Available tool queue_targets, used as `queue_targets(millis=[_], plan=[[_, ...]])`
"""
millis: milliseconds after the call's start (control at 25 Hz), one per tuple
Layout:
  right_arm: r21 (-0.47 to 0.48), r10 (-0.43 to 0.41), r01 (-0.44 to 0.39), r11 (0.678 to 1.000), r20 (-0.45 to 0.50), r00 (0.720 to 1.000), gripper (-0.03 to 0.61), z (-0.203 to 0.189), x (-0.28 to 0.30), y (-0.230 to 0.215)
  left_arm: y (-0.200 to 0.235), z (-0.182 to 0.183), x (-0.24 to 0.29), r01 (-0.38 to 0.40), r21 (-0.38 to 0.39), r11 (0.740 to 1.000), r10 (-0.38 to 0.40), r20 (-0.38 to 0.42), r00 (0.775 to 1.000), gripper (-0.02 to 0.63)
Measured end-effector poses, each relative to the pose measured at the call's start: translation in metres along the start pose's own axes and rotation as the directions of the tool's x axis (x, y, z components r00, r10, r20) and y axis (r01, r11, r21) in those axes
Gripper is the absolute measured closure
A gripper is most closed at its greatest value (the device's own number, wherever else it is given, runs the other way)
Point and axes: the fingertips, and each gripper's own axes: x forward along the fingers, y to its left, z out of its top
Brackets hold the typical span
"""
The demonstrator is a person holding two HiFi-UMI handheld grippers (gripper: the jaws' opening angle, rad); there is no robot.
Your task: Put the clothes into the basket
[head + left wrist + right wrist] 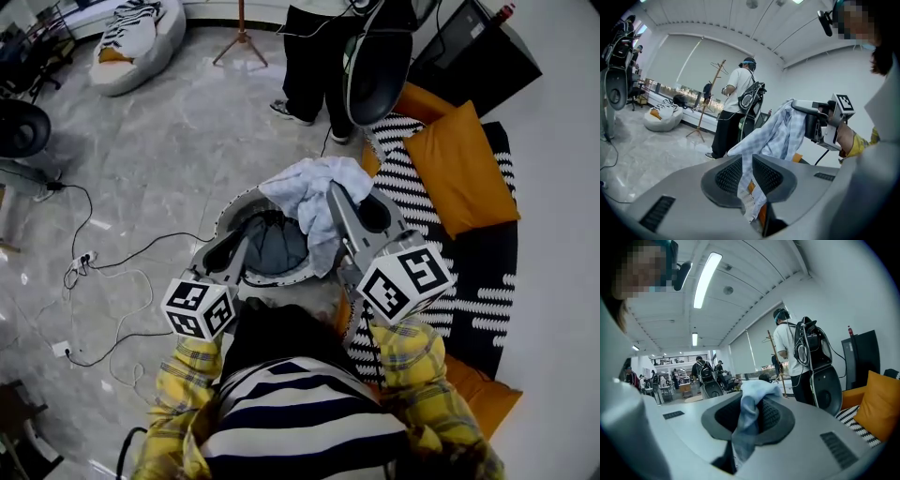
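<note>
A light blue checked shirt (314, 192) hangs bunched between my two grippers, above a round grey-rimmed basket (228, 215) with a dark inside. My right gripper (335, 195) is shut on the shirt's upper part; in the right gripper view the cloth (749, 416) fills the gap between its jaws (747, 417). My left gripper (246, 247) sits lower, over the basket's left side. It is shut on a strip of the shirt (780, 133) with a white label, seen in the left gripper view (748, 174). The right gripper (819, 123) also shows there, behind the shirt.
Orange cushions (459, 169) lie on a black-and-white striped rug (487, 281) to the right of the basket. A person in black trousers (314, 66) with a large grey pack stands just behind. Cables (103, 272) trail on the marble floor at left; a beanbag (136, 37) lies far back.
</note>
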Motion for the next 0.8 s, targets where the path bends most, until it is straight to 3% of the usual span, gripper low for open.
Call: queue_targets(millis=[400,800], plan=[[0.055,0.095,-0.089,0.995,-0.13,0.987,0.506,-0.067,0.047,0.027,0.031,-0.017,-0.02,-0.086,-0.054,0.995,0.086,-0.01,0.996,0.554],[0.128,0.056,-0.013,0.992,-0.338,0.939,0.506,-0.181,0.054,0.0,0.042,-0.043,-0.005,-0.099,-0.081,0.992,0.092,-0.084,0.992,0.554]])
